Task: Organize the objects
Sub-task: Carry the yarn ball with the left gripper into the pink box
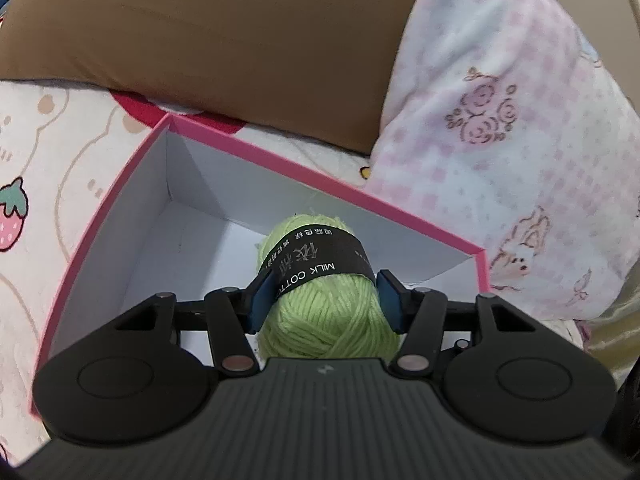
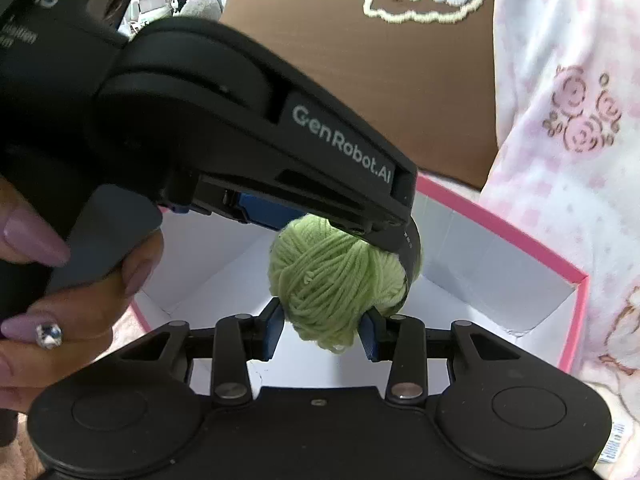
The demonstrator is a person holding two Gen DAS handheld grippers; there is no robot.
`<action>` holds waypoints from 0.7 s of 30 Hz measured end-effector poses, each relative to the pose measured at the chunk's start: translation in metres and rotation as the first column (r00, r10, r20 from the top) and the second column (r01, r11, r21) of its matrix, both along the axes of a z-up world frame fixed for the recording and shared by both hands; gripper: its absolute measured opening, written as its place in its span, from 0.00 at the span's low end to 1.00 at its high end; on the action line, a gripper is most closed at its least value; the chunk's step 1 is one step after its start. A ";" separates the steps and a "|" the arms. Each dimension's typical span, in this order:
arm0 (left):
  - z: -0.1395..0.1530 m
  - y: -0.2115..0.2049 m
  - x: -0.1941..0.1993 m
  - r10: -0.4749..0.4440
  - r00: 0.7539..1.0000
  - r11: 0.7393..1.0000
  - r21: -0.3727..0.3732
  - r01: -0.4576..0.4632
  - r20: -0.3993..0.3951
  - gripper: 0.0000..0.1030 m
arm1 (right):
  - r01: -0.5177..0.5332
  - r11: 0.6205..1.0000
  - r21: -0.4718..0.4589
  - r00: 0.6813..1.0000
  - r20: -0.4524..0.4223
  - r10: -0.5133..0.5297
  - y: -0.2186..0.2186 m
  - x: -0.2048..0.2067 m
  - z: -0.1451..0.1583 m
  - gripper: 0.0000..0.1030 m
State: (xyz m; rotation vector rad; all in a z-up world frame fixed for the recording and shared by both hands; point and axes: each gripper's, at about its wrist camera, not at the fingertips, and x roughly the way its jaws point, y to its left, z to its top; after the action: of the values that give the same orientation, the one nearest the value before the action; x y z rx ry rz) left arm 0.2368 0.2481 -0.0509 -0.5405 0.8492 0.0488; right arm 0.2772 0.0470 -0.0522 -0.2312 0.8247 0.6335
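Green yarn, one ball (image 1: 320,280) with a black paper band (image 1: 316,264) around it, is the only such thing in sight, and both tools pinch it at once. In the left wrist view it sits at the lower middle of the frame, the left tool (image 1: 325,300) pressing its two blue pads against the band from either side. In the right wrist view the same ball (image 2: 320,280) hangs at the centre, the right tool (image 2: 324,330) nipping its lower end between blue pads, while the left tool's black body (image 2: 224,128) crosses from the upper left and clamps it from above.

One box (image 1: 120,184), pink outside and white inside, lies open beneath the ball. No other item shows on its visible white floor; the ball is held over the box's interior, and whether it touches the floor I cannot tell.

One brown cushion (image 1: 200,32) with a stitched cloud outline fills the upper part of both views. One pink-checked fleece blanket (image 1: 520,140) with printed roses lies at the right, just beside the box. A sheet (image 1: 40,160) printed with strawberries spreads at the left. A hand (image 2: 60,300) with painted nails grips the left tool's handle at the left edge of the right wrist view.
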 end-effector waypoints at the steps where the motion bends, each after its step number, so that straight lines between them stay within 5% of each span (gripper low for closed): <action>1: -0.003 0.000 0.002 0.001 1.000 1.000 0.001 -0.001 -0.007 0.52 | 0.000 1.000 0.001 1.000 -0.010 0.000 0.001 0.003 -0.003 0.43; 21: -0.035 0.008 0.012 0.006 0.996 1.000 -0.014 -0.007 -0.088 0.51 | 0.039 0.997 -0.061 0.976 -0.213 -0.051 0.018 0.044 -0.035 0.41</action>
State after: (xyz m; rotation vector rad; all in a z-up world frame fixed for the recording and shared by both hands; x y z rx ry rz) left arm 0.2487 0.2557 -0.0861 -0.5582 0.9346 0.0731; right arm 0.3212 0.0649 -0.0875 -0.1968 1.0539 0.5995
